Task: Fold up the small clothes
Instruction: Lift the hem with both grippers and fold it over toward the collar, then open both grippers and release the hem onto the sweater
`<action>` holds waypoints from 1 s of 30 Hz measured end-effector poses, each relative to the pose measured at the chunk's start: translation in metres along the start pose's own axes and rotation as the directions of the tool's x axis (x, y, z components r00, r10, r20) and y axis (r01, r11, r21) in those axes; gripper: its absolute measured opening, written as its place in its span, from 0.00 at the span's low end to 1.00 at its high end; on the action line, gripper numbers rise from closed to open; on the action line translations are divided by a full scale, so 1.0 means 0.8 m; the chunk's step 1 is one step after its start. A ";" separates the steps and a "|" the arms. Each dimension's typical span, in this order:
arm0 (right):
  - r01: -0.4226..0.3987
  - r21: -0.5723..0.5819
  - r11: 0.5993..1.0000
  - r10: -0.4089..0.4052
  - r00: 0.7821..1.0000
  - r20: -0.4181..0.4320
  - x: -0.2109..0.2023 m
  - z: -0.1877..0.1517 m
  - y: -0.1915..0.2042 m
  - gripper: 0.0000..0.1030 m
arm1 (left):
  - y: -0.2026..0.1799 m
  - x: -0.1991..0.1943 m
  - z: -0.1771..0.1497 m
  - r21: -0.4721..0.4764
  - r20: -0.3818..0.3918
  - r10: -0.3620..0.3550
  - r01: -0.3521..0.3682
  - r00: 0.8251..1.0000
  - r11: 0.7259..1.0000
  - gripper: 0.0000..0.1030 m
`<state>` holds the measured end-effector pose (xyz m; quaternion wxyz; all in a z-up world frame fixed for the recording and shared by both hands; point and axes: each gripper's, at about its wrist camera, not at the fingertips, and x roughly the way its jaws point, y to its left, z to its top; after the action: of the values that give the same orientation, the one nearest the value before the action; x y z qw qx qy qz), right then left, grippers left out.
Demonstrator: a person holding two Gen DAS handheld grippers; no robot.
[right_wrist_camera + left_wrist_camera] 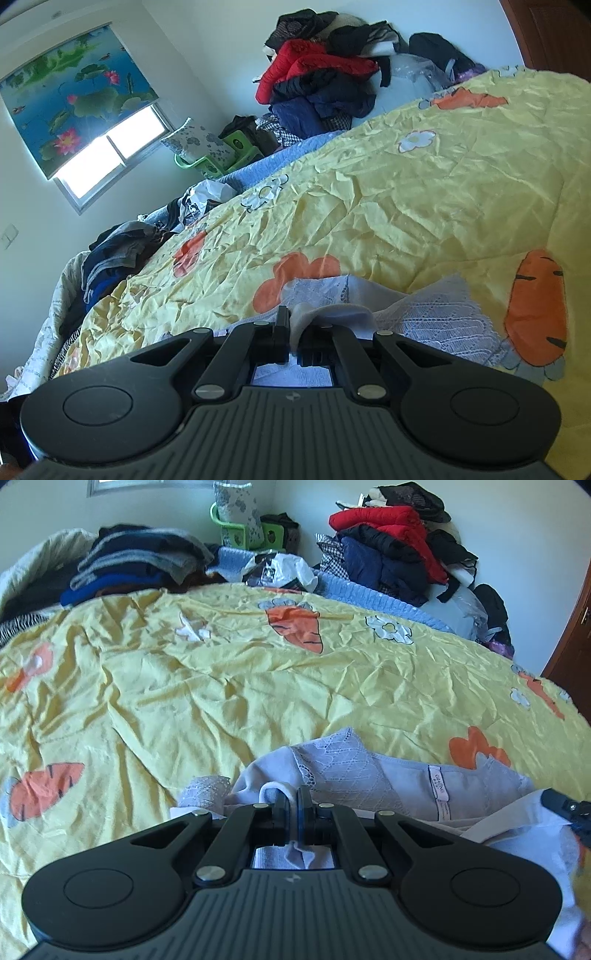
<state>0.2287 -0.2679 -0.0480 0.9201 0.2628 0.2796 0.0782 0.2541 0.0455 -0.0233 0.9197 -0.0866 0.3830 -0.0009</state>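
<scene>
A small pale lavender garment point(369, 779) with white lace panels and a sewn-in label lies bunched on the yellow carrot-print bedspread point(221, 686), just past my left gripper point(293, 801). The left gripper is shut on a white edge of this garment. The right gripper's tip point(565, 808) shows at the right edge, on the same cloth. In the right wrist view, my right gripper point(293, 328) is shut on a white fold of the garment point(436, 321), whose lace spreads to the right over the bedspread point(406, 206).
A heap of dark and red clothes point(391, 542) rises at the far right by the wall. Folded dark clothes point(136, 561) are stacked at the far left. A green stool point(240, 535) stands in the corner. A window with a lotus blind point(81, 103) is on the wall.
</scene>
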 end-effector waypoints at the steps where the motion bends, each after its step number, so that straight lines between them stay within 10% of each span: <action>1: 0.000 0.004 1.000 0.000 1.000 -0.004 0.003 0.001 -0.001 0.06 | 0.002 0.002 0.002 -0.010 -0.011 -0.009 0.009 1.000 1.000 0.04; 20: 0.041 0.041 0.998 -0.039 0.998 -0.050 0.060 0.018 -0.014 0.18 | 0.065 0.031 0.044 -0.368 -0.089 -0.156 0.113 0.984 0.923 0.10; 22: 0.044 0.055 0.997 -0.042 0.998 -0.042 0.062 0.023 -0.016 0.18 | 0.069 0.031 0.046 -0.382 -0.085 -0.152 0.109 0.985 0.918 0.20; 25: 0.059 0.047 0.997 -0.058 0.998 -0.027 0.065 0.030 -0.017 0.33 | 0.077 0.028 0.049 -0.411 -0.057 -0.143 0.108 0.988 0.905 0.65; 30: 0.062 0.049 0.997 -0.064 0.997 0.036 0.049 0.041 -0.015 0.40 | 0.077 0.003 0.060 -0.334 0.015 -0.050 0.052 0.999 0.941 0.69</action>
<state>0.2795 -0.2814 -0.0502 0.9205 0.2775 0.2724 0.0375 0.2860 0.1138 -0.0016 0.8926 -0.2513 0.3722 0.0407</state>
